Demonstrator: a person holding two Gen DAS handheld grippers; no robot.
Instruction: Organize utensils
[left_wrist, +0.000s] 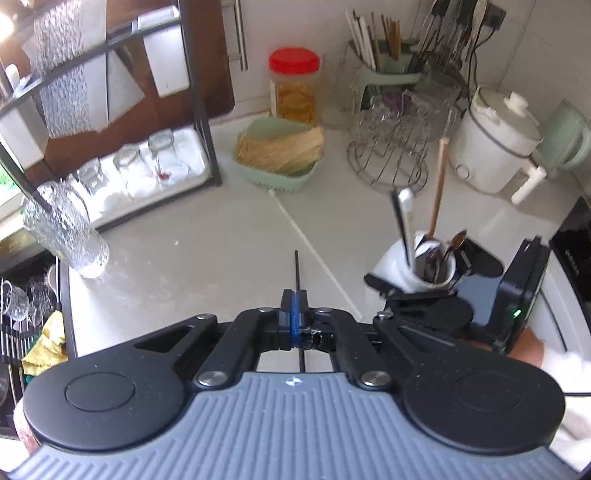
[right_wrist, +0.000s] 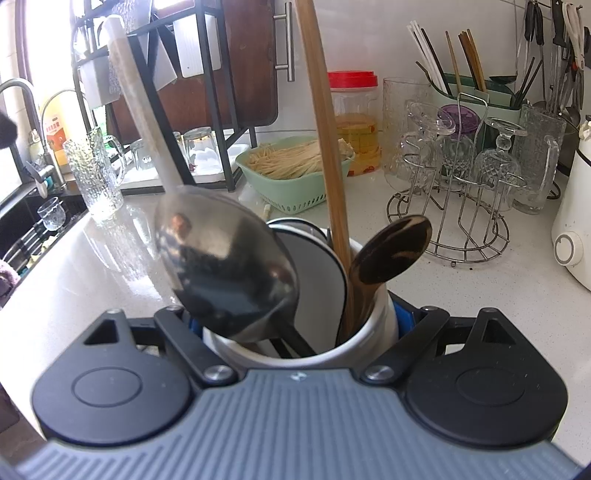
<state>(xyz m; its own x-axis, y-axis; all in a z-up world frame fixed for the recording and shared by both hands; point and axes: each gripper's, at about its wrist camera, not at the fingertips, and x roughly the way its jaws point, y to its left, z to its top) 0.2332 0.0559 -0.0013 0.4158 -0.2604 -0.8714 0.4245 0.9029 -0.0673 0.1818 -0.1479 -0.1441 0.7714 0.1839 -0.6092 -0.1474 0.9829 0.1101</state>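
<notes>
My left gripper (left_wrist: 294, 295) is shut on a thin black chopstick (left_wrist: 296, 269). The chopstick pokes out ahead of the fingers and hangs above the pale counter (left_wrist: 207, 258). To its right a white cup (left_wrist: 395, 266) holds a metal spoon (left_wrist: 404, 218), a wooden stick (left_wrist: 439, 188) and a dark spoon (left_wrist: 456, 240). My right gripper (left_wrist: 424, 269) has its jaws wide around that cup. In the right wrist view the cup (right_wrist: 384, 314) fills the space between the fingers. A blue pad (right_wrist: 404, 314) lies against its side, and the big metal spoon (right_wrist: 221, 266) leans toward the camera.
At the back stand a green basket of pale sticks (left_wrist: 280, 155), a red-lidded jar (left_wrist: 293, 85), a green drainer with chopsticks (left_wrist: 388, 70) and a wire rack of glasses (left_wrist: 391, 147). A rice cooker (left_wrist: 495, 144) sits right. A glass jug (left_wrist: 66, 229), black shelf (left_wrist: 199, 92) and sink (left_wrist: 22, 314) are left.
</notes>
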